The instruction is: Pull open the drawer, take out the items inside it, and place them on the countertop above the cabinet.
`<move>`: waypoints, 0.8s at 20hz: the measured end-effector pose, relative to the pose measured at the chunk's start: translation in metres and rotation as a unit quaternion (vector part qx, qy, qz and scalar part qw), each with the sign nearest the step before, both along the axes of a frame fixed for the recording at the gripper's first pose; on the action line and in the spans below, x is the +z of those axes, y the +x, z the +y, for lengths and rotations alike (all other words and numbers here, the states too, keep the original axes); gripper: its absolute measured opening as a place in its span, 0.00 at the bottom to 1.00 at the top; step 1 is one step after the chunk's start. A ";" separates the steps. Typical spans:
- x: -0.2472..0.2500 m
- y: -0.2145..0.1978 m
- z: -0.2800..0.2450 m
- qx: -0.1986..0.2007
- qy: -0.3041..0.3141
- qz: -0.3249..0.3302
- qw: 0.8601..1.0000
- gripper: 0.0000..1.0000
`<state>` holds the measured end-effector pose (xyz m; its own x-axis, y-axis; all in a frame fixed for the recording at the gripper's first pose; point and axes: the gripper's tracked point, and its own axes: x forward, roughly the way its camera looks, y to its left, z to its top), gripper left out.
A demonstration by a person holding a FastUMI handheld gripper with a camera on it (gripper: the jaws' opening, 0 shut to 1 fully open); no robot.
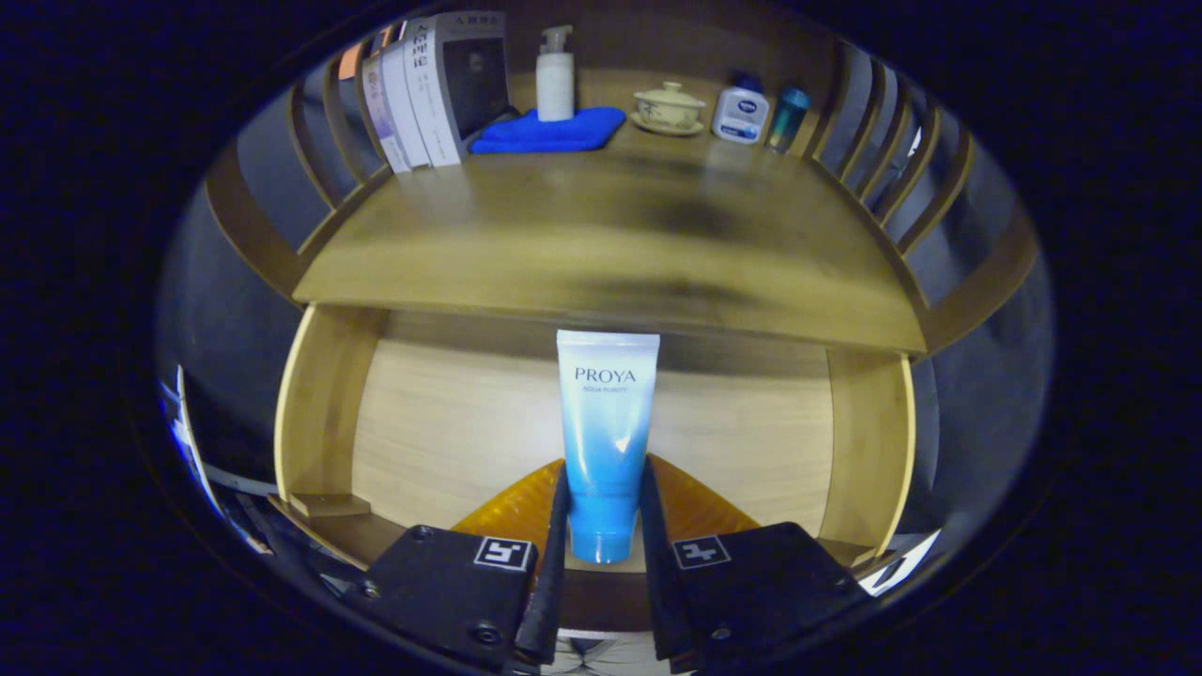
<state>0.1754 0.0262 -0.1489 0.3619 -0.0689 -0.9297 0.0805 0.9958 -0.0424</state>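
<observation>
A white-to-blue cosmetic tube [605,427] stands cap-down between my two fingers, and my gripper [602,512] is shut on its lower part. I hold it over the open wooden drawer [319,413], whose pale floor lies beneath and behind the tube. The cabinet's countertop [601,244] stretches beyond and above the drawer, its front edge just behind the tube's top.
At the back of the countertop stand several books [434,89], a blue folded cloth [554,131] with a white pump bottle [555,75] on it, a lidded teacup [669,105], a white jar [741,113] and a teal bottle [787,117]. Wooden slat rails [892,150] flank both sides.
</observation>
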 end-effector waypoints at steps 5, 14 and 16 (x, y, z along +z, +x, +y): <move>0.045 0.027 -0.002 0.012 -0.003 -0.049 0.999 0.41; 0.084 0.100 -0.007 -0.008 -0.016 -0.095 0.995 0.41; 0.085 0.119 -0.007 -0.016 -0.014 -0.101 0.995 0.41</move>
<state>0.2944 0.0192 -0.0635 0.5381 -0.1084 -0.8359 0.1210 0.9914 -0.0506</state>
